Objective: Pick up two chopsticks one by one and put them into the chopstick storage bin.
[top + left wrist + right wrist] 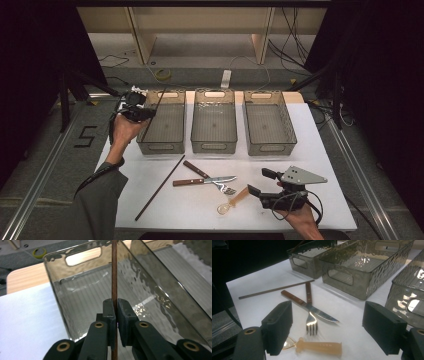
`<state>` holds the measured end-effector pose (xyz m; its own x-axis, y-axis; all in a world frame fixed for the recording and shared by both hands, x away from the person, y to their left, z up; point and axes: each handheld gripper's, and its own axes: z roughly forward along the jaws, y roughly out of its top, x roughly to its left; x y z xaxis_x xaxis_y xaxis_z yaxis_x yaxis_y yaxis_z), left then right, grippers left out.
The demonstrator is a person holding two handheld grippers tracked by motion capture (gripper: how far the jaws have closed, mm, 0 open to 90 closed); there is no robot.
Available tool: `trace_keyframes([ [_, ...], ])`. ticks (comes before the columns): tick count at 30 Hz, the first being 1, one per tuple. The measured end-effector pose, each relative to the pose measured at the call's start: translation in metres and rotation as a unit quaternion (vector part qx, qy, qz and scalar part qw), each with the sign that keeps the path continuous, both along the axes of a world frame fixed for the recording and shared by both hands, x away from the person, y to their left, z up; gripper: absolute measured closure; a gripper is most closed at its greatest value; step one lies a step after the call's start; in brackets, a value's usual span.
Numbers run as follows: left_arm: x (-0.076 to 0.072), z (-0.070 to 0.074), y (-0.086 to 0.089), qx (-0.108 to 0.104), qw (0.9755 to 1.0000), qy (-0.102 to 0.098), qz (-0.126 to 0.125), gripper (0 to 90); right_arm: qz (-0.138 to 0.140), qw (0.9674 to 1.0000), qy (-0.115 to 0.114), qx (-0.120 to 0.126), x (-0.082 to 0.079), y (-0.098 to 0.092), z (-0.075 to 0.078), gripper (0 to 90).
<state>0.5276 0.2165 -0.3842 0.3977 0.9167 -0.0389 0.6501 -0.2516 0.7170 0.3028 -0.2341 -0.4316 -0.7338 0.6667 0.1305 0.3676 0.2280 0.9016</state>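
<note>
A thin dark brown chopstick, straight and slender, stands tilted over the left smoky plastic bin, its upper end leaning above the bin's inside.

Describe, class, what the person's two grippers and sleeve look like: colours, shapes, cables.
Both the left gripper and right gripper are black with blocky ribbed jaw pads and brass-coloured rivets. The right carries a grey three-cornered plate. Black cables trail from each. The left sleeve is grey-green.

My left gripper holds a chopstick over the leftmost bin. Near the bins, a second chopstick lies left of the knife, fork and spoon.
</note>
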Motion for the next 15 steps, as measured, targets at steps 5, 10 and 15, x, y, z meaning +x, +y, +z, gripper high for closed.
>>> trace_keyframes([
  [5, 0.0014, -0.0047, -0.0018, 0.006, 0.9999, 0.008, 0.002, 84.0, 0.0, 1.0, -0.001, 0.0, -0.0002, 0.0, 0.0001, 25.1],
  [10, 0.0016, -0.0091, -0.0026, 0.007, 0.9999, 0.014, 0.0, 83.2, -0.002, 1.0, 0.0, 0.001, -0.0001, -0.0004, 0.0001, 25.2],
  [15, -0.0024, -0.0105, -0.0067, -0.021, 0.9997, 0.015, -0.002, 67.8, 0.0, 1.0, 0.002, -0.001, 0.0001, 0.0, -0.0001, 25.2],
])
